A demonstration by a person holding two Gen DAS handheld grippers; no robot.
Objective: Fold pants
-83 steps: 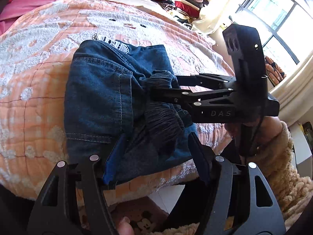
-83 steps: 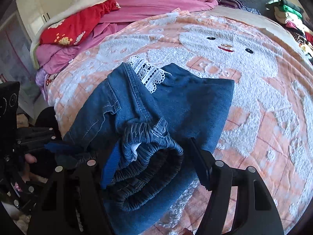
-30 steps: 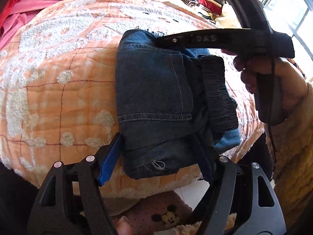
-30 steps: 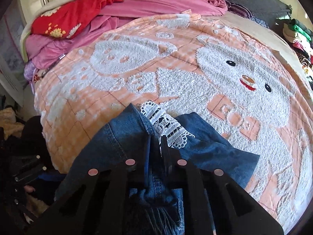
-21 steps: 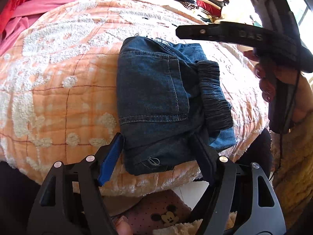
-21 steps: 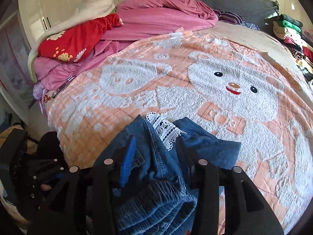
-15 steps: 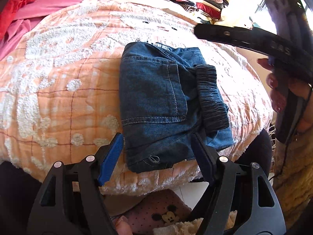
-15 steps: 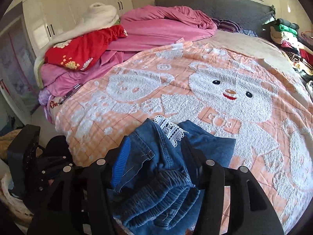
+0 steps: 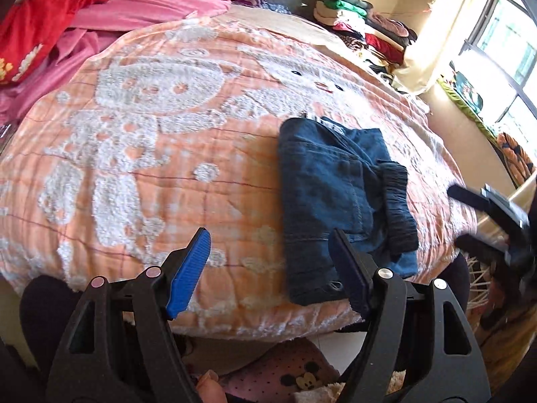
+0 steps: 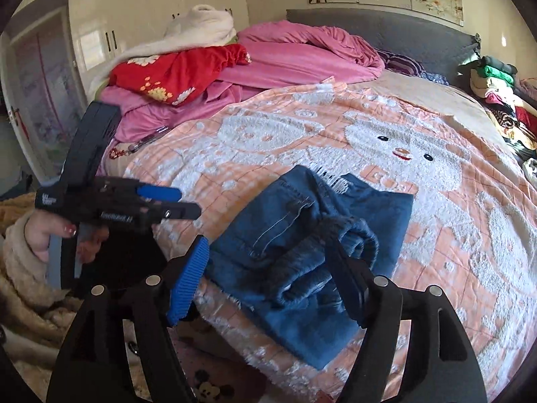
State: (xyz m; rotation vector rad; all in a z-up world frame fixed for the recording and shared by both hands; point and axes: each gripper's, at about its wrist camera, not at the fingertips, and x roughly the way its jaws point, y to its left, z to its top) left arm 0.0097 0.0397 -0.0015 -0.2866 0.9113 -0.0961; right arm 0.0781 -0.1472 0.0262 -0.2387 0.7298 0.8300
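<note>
A: If calling the fold done, check the bundle first. Pants (image 9: 335,208) folded into a compact packet on the bedspread (image 9: 134,168), near its front edge, just toward 3 o'clock of centre in the left wrist view. Elastic waistband (image 9: 397,208) rolled up along the packet's 3 o'clock side, not lying flat.

B: Noted. Left gripper (image 9: 268,238): fingers wide, nothing pinched, hovering at the packet's 7 o'clock corner. Right gripper (image 10: 266,247): jaws just been opening, now wide; denim visible past the gap, no cloth between the pads.

A: Judged as release and tidy-up. Best done by pressing the waistband roll down flat and squaring the loose light-blue corner at 5 o'clock. Lifting straight off advised, so as not to drag the top layer open.

B: Lace trim (image 10: 330,176) poking out at the packet's 12 o'clock end. Worth tucking, or leaving if part of the hem; hard to tell.

A: Surroundings?

B: Pink bedding (image 10: 302,53) and a red garment (image 10: 181,70) heaped at 11 o'clock, well apart from the packet. Stack of clothes (image 9: 362,16) at 1 o'clock, also well apart. Window (image 9: 510,50) at 2 o'clock, strong glare.

A: Obstructions?

B: Nothing lying on or against the packet. Only risks: closeness to the bed edge, so a careless nudge toward 6 o'clock could tip it off, and the two tools crowding each other at the near corner.
</note>
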